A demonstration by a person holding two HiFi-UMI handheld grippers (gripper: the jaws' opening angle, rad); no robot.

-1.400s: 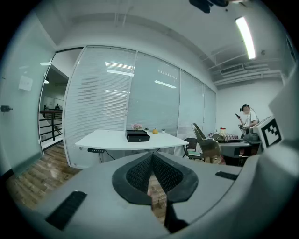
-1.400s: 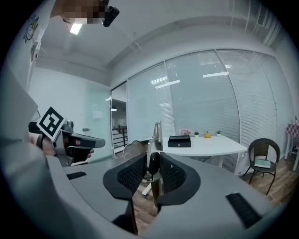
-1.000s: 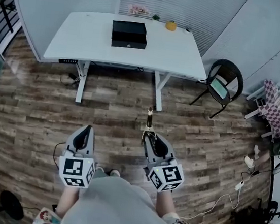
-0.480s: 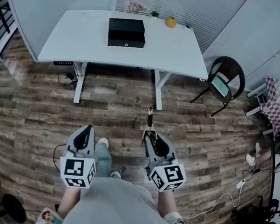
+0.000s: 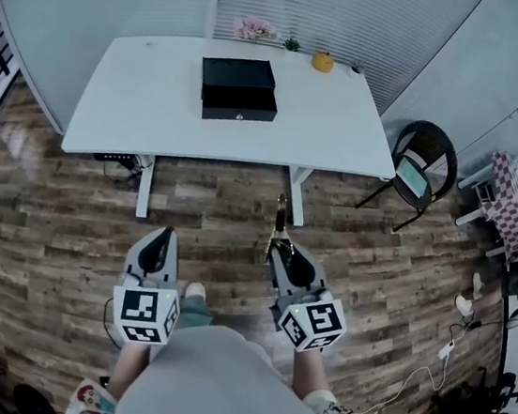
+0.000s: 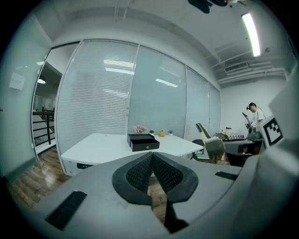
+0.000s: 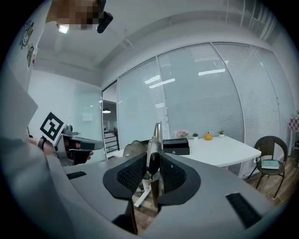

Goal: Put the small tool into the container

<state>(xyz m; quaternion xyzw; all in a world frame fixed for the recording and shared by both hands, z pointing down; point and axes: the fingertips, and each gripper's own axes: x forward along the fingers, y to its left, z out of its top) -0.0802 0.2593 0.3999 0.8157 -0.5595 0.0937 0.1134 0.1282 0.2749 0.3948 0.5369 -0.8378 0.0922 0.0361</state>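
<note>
1. Right gripper view: right gripper (image 7: 153,170) pinches the small tool (image 7: 155,135); head view alone places it over the near floor (image 5: 69,214);
2. Left gripper (image 6: 152,161) pressed together, empty;
3. One tool; one container (image 5: 239,88) on the far table (image 5: 122,98); two grippers.

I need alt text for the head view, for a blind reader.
Seen from above, a person on a wooden floor holds two grippers; the right gripper clamps a slim metal tool pointing toward a white table that carries a black rectangular box. The left gripper is shut and empty.
</note>
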